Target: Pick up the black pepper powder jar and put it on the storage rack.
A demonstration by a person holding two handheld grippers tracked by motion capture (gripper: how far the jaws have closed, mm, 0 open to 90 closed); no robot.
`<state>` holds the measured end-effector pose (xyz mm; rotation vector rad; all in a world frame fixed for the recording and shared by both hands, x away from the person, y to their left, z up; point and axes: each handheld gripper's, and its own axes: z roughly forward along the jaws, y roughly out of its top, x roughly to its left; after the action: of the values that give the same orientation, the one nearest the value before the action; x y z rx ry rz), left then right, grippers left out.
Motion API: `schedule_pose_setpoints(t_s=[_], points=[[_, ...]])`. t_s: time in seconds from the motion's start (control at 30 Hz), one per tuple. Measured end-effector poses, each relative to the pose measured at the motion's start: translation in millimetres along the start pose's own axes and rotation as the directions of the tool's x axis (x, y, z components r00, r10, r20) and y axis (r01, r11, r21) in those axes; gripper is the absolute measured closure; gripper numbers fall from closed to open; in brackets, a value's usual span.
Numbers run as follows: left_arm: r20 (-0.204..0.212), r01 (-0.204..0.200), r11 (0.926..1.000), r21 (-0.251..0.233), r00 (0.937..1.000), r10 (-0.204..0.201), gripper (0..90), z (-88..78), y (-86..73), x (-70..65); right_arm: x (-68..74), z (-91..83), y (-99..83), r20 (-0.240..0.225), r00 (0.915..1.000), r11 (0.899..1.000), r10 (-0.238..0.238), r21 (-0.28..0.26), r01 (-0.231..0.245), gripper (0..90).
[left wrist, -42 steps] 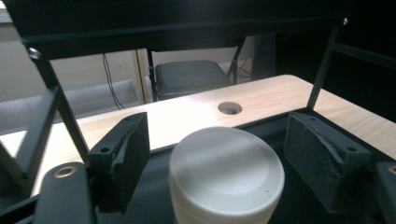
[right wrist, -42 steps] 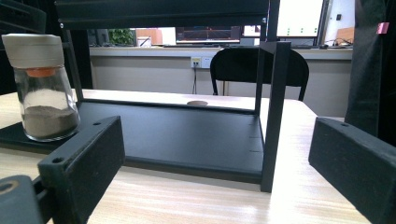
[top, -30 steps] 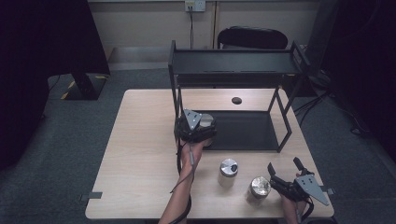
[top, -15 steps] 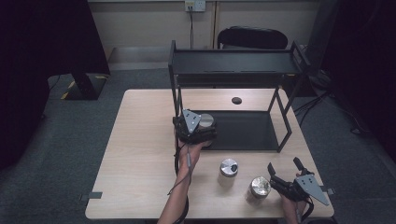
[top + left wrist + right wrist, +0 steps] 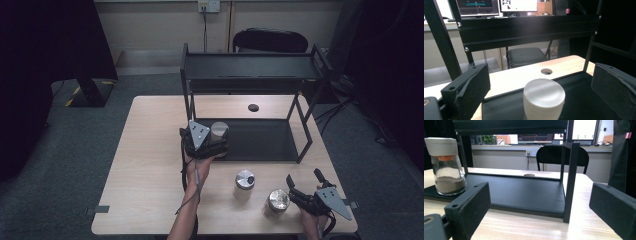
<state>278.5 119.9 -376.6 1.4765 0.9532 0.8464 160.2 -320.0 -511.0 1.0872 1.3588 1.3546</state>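
Opening just now, my left gripper [image 5: 218, 142] has backed off; jaws wide, jar [image 5: 544, 98] between them at twelve o'clock, untouched.

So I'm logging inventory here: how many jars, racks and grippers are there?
Jars: 3, one on the rack's bottom shelf, two on the table
Racks: 1
Grippers: 2, left gripper, right gripper
Total: 6
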Motion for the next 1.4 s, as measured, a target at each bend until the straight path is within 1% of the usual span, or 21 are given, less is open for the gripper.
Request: schedule_pose_setpoints(t_s=[0.07, 0.17, 0.23, 0.37, 0.57, 1.0, 1.1, 1.33, 1.4], points=[[-0.005, -0.005, 1.0000, -0.008, 1.0000, 0.005, 0.9, -3.0, -1.5, -1.0, 0.2, 0.0, 0.0, 0.000, 1.0000, 1.000, -0.001, 0.000, 0.001, 2.7], [-0.001, -0.012, 0.9997, -0.022, 0.9999, 0.012, 0.8, -7.8, -4.1, -1.1, -0.1, -0.1, 0.1, -0.003, 1.0000, 1.000, -0.005, 0.001, 0.005, 2.7], [0.004, -0.004, 0.9996, -0.027, 1.0000, 0.004, 0.6, -11.1, -5.4, -0.1, -0.4, -0.1, 0.2, -0.004, 1.0000, 1.000, -0.002, 0.001, 0.002, 2.7], [-0.003, 0.003, 0.9994, -0.035, 1.0000, -0.003, 0.3, -16.3, -8.9, -0.2, -0.2, -0.1, 0.3, -0.003, 1.0000, 1.000, -0.003, 0.002, 0.003, 2.7], [-0.006, 0.000, 0.9993, -0.037, 1.0000, 0.000, 0.3, -23.4, -12.1, -0.7, -0.6, -0.1, 0.5, -0.005, 1.0000, 1.000, -0.002, 0.003, 0.002, 2.7], [-0.010, 0.021, 0.9985, -0.050, 0.9997, -0.021, 0.3, -43.7, -19.8, 2.2, -0.3, 0.0, 0.7, -0.004, 1.0000, 1.000, 0.000, 0.004, 0.000, 2.7], [-0.014, 0.023, 0.9979, -0.061, 0.9996, -0.024, 0.3, -50.3, -22.8, 3.4, -0.2, 0.1, 0.9, -0.003, 1.0000, 1.000, 0.000, 0.005, 0.000, 2.7], [-0.016, 0.045, 0.9952, -0.087, 0.9988, -0.047, 0.3, -63.1, -30.4, 7.0, 0.1, 0.4, 1.5, -0.001, 1.0000, 1.000, 0.001, 0.008, -0.001, 2.7], [-0.017, 0.044, 0.9947, -0.092, 0.9988, -0.046, 0.3, -65.8, -31.8, 7.8, 0.3, 0.5, 1.6, 0.000, 1.0000, 1.000, 0.002, 0.009, -0.002, 2.7]])
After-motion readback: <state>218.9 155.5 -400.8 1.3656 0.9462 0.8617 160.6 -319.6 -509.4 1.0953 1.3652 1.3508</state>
